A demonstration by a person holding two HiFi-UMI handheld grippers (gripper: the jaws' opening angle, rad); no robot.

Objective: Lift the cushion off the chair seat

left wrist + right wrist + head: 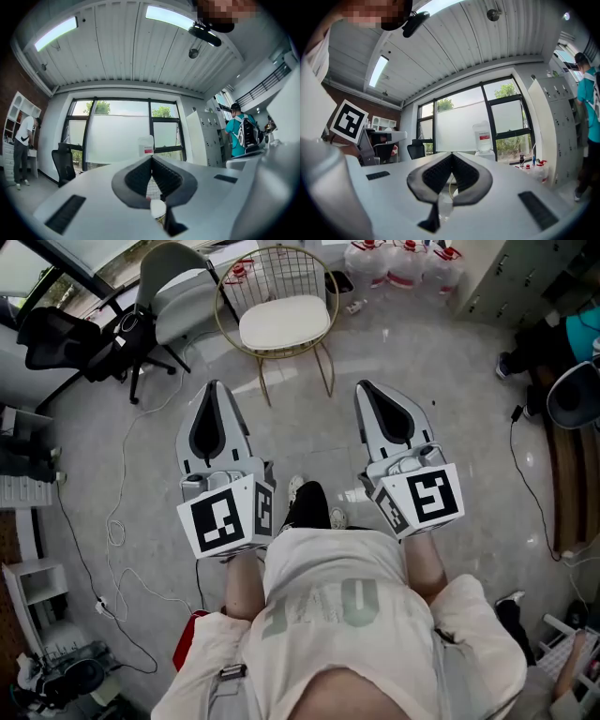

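Likely soft, light cushion (283,322), best pinched at its near edge; left gripper (217,385) and right gripper (363,385) jaws clenched, empty.

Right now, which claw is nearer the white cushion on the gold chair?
Left, slightly. The left claw sits short of the cushion, near its left corner; the right claw is farther off its right side. Neither touches it.

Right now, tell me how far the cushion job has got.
Done: nothing; the white cushion lies on the seat of the gold wire chair. In hand: the left hand-held gripper and right hand-held gripper are both shut and empty, pointing at the chair but short of it. Left: reach the cushion, open, grip it, lift it off.
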